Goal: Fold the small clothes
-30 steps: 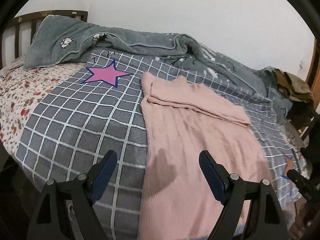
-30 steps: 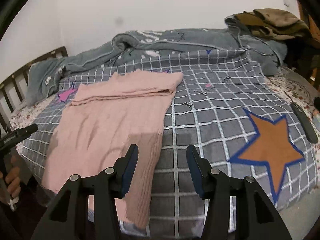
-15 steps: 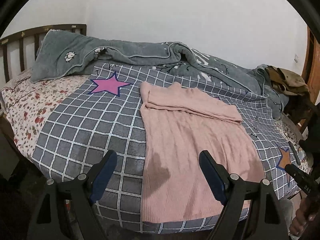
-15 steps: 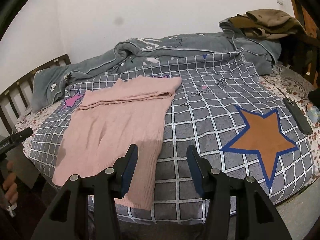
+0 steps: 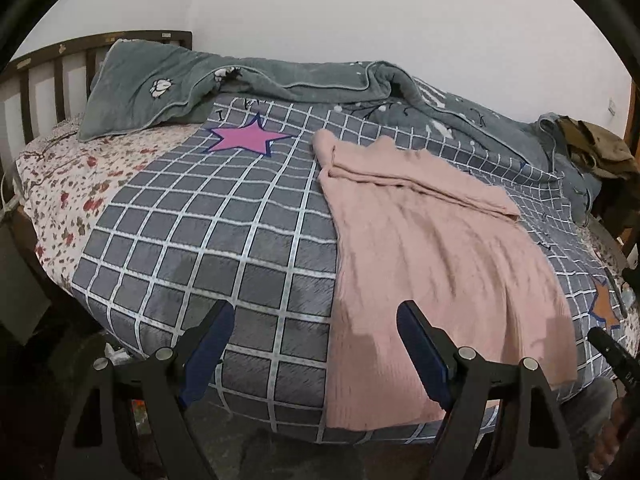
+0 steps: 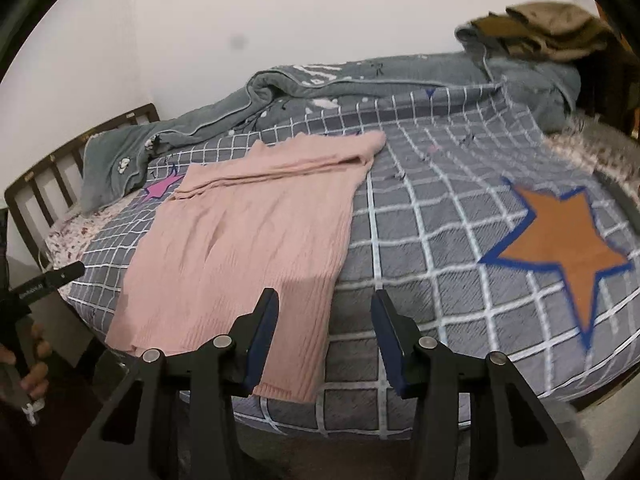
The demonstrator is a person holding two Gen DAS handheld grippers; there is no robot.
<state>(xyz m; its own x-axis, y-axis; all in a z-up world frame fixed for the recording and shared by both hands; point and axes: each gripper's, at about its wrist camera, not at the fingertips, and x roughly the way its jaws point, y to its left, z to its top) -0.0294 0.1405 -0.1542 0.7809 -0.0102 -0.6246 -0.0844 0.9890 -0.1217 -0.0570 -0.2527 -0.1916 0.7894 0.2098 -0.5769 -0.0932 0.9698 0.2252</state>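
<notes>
A bed against a white wall, covered by a grey checked blanket [image 5: 224, 240] with stars printed on it. Near the pink star [image 5: 246, 138] is small dark lettering, too blurred to read. The left gripper [image 5: 316, 344] hangs spread wide and empty over the bed's near edge. The pink garment [image 5: 432, 248] lies flat, long axis running from that edge toward the wall, far end folded over. Its hem's left corner sits between the left gripper's fingers; its right corner lies below the right gripper [image 6: 324, 328], whose empty jaws are narrowing. Each hand seems nearest its own corner.
</notes>
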